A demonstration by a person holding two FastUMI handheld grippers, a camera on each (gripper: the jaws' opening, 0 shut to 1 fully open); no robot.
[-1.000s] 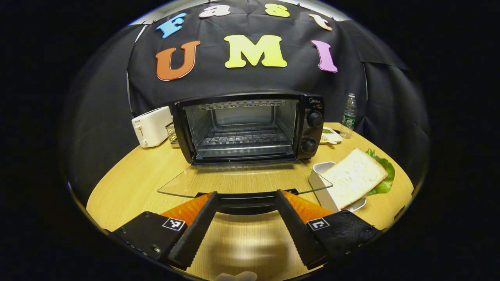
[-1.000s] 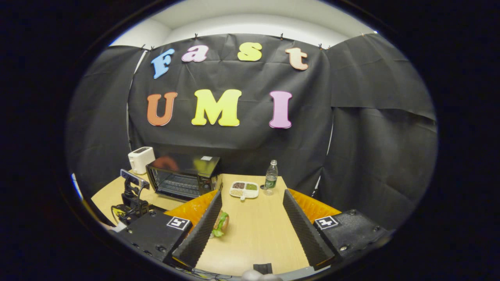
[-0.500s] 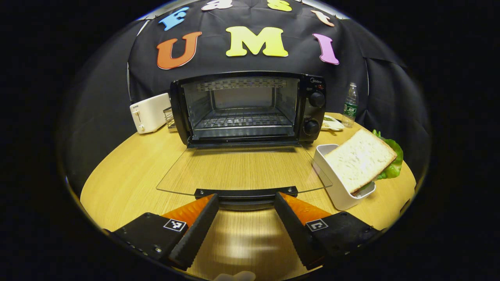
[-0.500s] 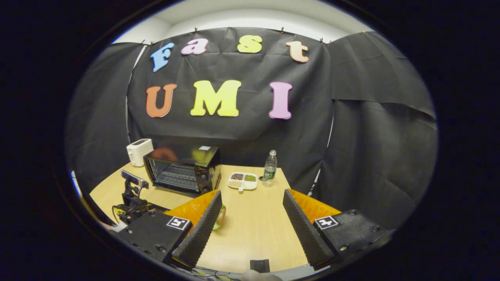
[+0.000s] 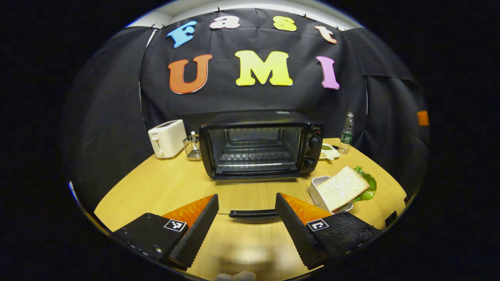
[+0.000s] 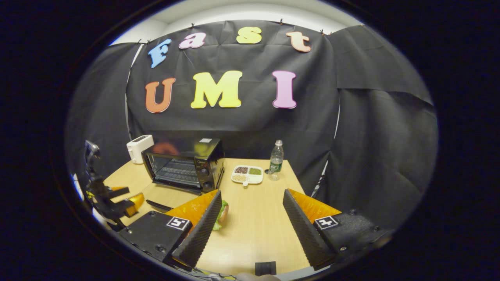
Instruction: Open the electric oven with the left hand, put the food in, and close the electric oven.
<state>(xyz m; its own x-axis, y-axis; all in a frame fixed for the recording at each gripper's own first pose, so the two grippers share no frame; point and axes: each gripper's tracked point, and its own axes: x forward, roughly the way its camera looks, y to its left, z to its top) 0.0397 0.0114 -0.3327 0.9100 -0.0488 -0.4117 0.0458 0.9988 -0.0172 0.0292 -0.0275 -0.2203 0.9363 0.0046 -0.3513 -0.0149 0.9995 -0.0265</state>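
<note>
1. Electric oven (image 5: 259, 146): stands at the back of the counter (image 5: 164, 187), mouth facing the onlooker's side. Its glass door (image 5: 250, 195) lies folded fully down, flat and level, with the dark door handle (image 5: 253, 213) at the near edge. The wire rack inside is bare.

2. Left tool (image 5: 247, 230): jaws spread wide, holding nothing. It sits just short of the door handle and level with it, the handle bar running crosswise between the two fingers, apart from both.

3. Food: a sandwich (image 5: 340, 187) of white bread with lettuce showing at its far edge, resting tilted across a small white dish (image 5: 317, 191). It lies to the right of the open door, just beside the oven's front right corner.

4. Right tool (image 6: 250, 222): jaws equally wide, empty. In the right gripper view the sandwich (image 6: 221, 212) sits low and to the left, partly hidden behind the left finger.

5. Governing relation: the sandwich lies on the right tool's side, so that tool appears the nearer for the pick-up. From the dish, the oven mouth lies leftward and back. The load must therefore travel over the lowered door, the slice's broad face kept level to clear the rack opening.

6. Bystanding items: toaster (image 5: 167, 132), water bottle (image 5: 346, 128), divided snack tray (image 6: 247, 175).
</note>
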